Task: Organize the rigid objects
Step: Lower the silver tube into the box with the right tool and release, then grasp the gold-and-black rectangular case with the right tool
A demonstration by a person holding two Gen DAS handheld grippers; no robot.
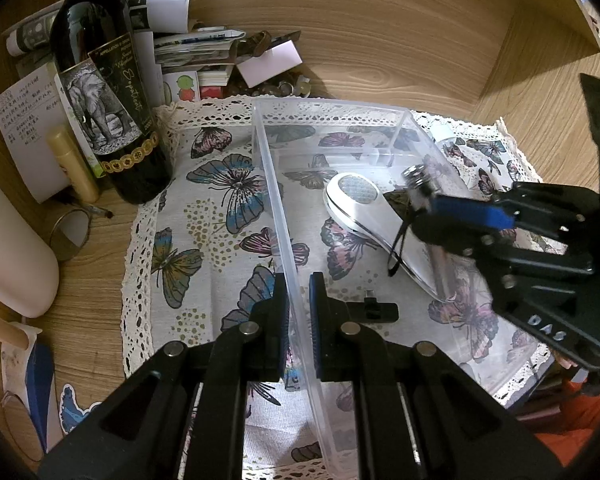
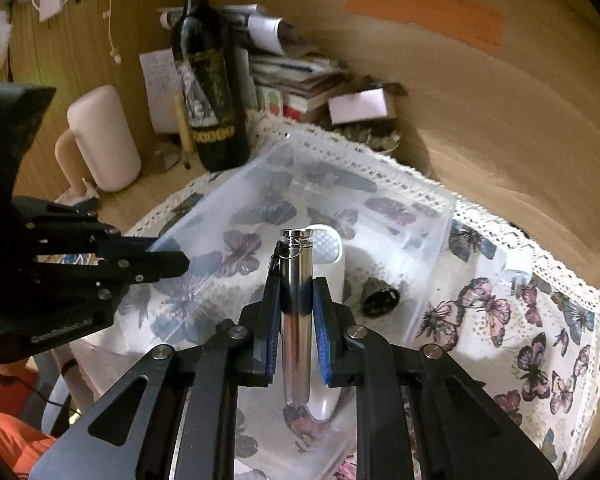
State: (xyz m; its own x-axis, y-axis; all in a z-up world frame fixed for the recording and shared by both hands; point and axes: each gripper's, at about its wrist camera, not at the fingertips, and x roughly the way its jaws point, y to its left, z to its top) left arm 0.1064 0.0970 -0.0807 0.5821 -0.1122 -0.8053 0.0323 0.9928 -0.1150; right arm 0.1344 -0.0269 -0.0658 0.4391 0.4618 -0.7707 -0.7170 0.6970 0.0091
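A clear plastic box (image 1: 328, 116) stands on a butterfly-print cloth (image 1: 204, 208). My left gripper (image 1: 299, 300) is shut on the box's left wall, one finger on each side; in the right wrist view the left gripper (image 2: 172, 262) is at the box's left rim (image 2: 300, 140). My right gripper (image 2: 296, 292) is shut on a shiny metal cylinder (image 2: 296, 320) with a cap and a wire ring, held above the box. In the left wrist view the right gripper (image 1: 424, 204) comes in from the right with the cylinder (image 1: 418, 178). Under it, inside the box, lies a white handheld device (image 1: 356, 200) with a mesh head.
A dark wine bottle (image 1: 104, 92) stands left of the box, with a stack of papers and booklets (image 1: 196, 48) behind it. A white mug (image 2: 104, 140) stands further left. A black round item (image 2: 380, 302) lies in the box. A small clear bottle (image 1: 444, 134) lies just outside its right wall.
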